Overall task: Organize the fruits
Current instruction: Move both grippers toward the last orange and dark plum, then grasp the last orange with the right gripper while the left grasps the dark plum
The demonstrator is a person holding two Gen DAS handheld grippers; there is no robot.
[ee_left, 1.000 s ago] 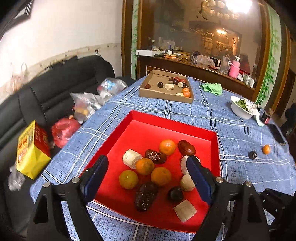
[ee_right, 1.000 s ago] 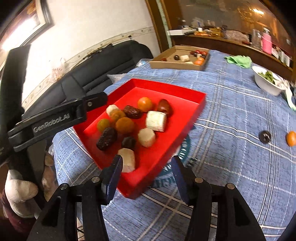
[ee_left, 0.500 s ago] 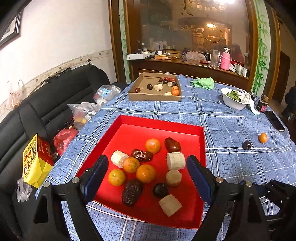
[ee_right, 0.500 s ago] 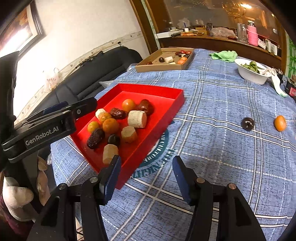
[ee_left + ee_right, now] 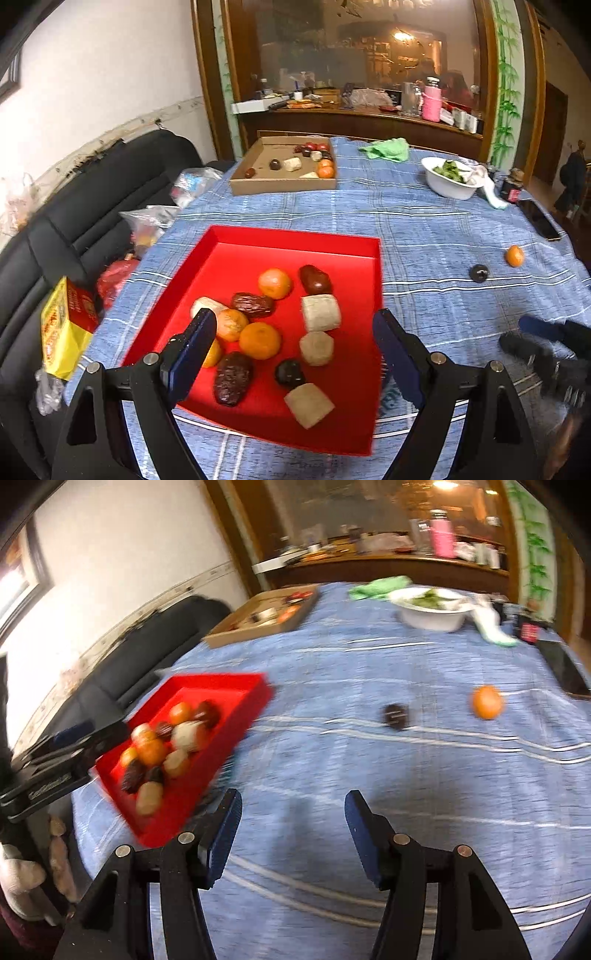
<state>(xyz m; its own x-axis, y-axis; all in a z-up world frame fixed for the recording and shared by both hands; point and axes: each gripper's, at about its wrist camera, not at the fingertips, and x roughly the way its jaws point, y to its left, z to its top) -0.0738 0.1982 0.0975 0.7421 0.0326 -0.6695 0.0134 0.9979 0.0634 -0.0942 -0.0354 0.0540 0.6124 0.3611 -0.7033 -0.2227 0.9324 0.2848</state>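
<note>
A red tray (image 5: 295, 243) on the blue checked tablecloth holds several oranges, dark dates and pale blocks. My left gripper (image 5: 291, 350) is open and empty, hovering over the tray's near half. The tray also shows at the left of the right wrist view (image 5: 229, 683). My right gripper (image 5: 291, 830) is open and empty above bare cloth to the right of the tray. A loose orange (image 5: 487, 701) and a dark fruit (image 5: 397, 714) lie on the cloth ahead of it; they also show in the left wrist view, the orange (image 5: 514, 256) and the dark fruit (image 5: 479, 273).
A cardboard tray (image 5: 255, 184) with more fruits sits at the far side. A white bowl (image 5: 448, 186) of greens, a green cloth (image 5: 386, 149) and a phone (image 5: 541, 221) lie at the far right. A black sofa (image 5: 74, 229) with bags and a yellow box (image 5: 62, 332) stands left.
My right gripper has swung right, away from the tray toward the loose fruits; its view is blurred. My left gripper has moved slightly over the tray. Both stay open.
</note>
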